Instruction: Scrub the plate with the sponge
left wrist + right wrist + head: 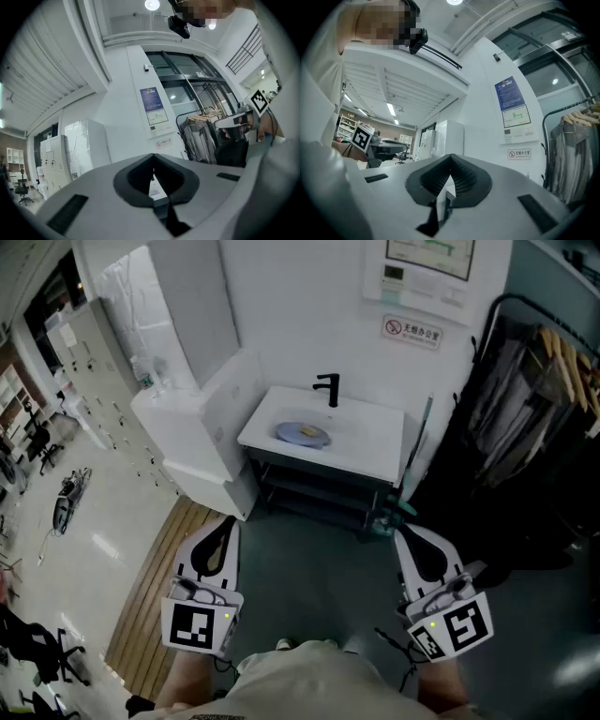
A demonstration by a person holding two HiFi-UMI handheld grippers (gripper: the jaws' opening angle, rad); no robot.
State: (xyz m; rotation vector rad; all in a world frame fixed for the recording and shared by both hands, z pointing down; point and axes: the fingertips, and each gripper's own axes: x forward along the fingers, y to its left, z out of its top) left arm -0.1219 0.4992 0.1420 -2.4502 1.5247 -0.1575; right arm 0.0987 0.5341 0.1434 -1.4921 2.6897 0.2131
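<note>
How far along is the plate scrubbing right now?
Nothing looks done yet. The plate lies in the sink, with what may be the sponge on it. In hand: nothing; the left gripper and right gripper are shut, empty, short of the sink. Left: step up, take the sponge, scrub.

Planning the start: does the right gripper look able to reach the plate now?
Probably not yet: the right gripper hangs well short of the plate on the washbasin; only floor lies between.
</note>
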